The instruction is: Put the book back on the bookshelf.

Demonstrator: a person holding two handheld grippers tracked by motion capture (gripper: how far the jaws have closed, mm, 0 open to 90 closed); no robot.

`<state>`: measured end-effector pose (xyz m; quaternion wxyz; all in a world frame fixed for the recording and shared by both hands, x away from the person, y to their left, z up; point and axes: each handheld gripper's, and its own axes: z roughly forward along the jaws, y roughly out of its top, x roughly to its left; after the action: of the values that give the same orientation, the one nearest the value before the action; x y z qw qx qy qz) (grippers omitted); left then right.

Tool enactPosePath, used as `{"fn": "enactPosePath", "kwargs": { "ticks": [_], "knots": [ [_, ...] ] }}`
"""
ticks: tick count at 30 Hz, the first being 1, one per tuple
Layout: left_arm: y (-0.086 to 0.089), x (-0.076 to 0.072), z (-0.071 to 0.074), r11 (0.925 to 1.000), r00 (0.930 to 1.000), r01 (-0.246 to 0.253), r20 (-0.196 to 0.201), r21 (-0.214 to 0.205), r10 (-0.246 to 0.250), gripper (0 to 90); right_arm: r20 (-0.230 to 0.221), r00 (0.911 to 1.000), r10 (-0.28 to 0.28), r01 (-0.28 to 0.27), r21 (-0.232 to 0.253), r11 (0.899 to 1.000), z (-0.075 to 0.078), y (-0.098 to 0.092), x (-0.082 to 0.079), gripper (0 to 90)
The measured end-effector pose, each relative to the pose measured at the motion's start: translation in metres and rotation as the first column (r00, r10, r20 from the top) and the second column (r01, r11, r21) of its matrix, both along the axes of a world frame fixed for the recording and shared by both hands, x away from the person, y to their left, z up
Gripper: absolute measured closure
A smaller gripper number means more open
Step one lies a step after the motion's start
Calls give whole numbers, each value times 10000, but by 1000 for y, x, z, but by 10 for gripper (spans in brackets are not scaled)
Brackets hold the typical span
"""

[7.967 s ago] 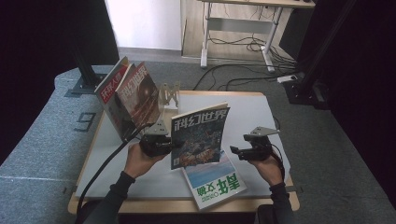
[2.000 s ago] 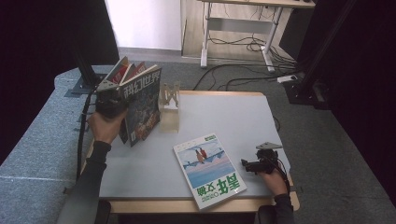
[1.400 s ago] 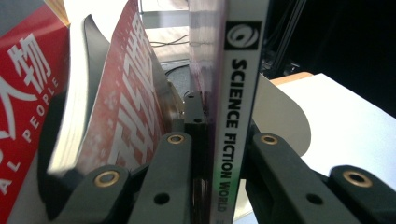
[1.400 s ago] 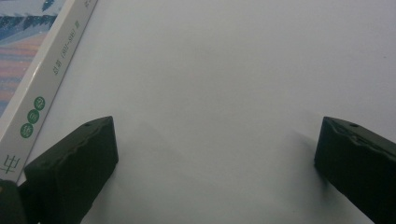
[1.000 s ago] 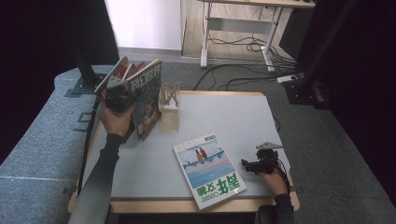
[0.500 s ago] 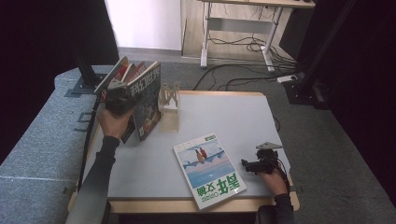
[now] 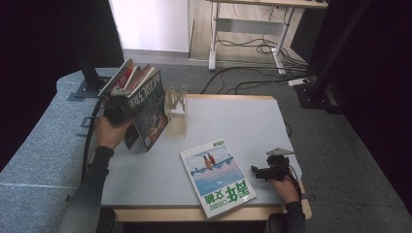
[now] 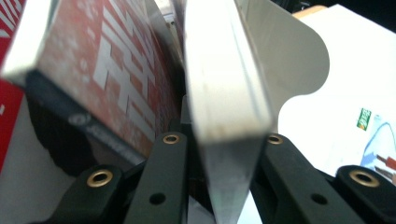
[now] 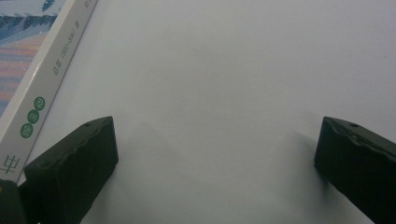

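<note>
One dark-covered magazine (image 7: 150, 109), upright, pinched by the left gripper (image 8: 219, 158); right gripper (image 9: 215, 154) fingers spread.

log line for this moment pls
left tongs: shut on magazine at bookend | right tongs: open, idle | flat magazine: on table

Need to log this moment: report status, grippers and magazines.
Left gripper shut on dark-covered magazine, upright by the leaning ones. Right gripper open, idle over table. Blue magazine lies flat.

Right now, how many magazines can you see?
4, maybe more hidden: one flat near the table's front, one held by the left fingers at the rack, two leaning behind it.
</note>
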<state>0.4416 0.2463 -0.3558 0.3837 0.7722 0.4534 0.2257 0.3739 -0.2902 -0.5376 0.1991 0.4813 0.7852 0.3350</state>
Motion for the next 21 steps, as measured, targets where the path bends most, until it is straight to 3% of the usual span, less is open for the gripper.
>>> {"fn": "enactPosePath", "kwargs": {
  "ticks": [5,10,14,21],
  "knots": [
    [3,0,1,9999,9995,60,-301,-98,-63,792,14,10000,-18,18,10,10000,0,0,0,0],
    [1,1,2,9998,9980,-15,-628,217,29,776,-16,10000,-4,4,24,10000,0,0,0,0],
    [1,2,2,9996,9970,39,-776,-293,-62,817,-18,10000,-4,4,23,10000,0,0,0,0],
    [-6,4,1,9994,9996,-161,-253,-316,153,826,-12,10000,-13,14,30,10000,0,0,0,0]
  ]
}}
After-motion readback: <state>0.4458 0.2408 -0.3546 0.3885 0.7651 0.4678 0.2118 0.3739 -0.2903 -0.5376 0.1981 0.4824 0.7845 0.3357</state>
